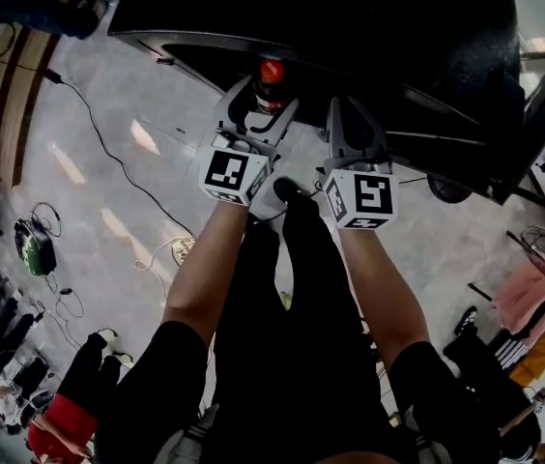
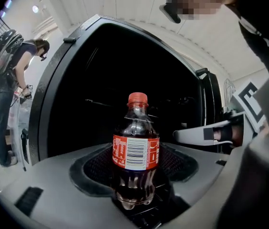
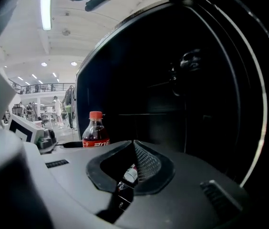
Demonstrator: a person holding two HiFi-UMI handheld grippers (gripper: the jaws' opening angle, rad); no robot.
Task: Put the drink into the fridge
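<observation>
Left claw (image 1: 265, 101) grips an upright clear plastic cola bottle with red cap and label (image 2: 135, 149).
Its long axis is vertical, cap up, at frame centre before the black fridge's (image 2: 84, 75) dark interior; the right claw (image 3: 133, 151) is pinched together, empty.

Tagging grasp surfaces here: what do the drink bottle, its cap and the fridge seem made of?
The bottle looks like clear glossy plastic: the dark drink shows through it and highlights glint on its shoulder. Its cap is red and dull, likely plastic. The fridge has a black shell with a faint speckled sheen; whether that is painted metal or plastic, I can't tell.
</observation>
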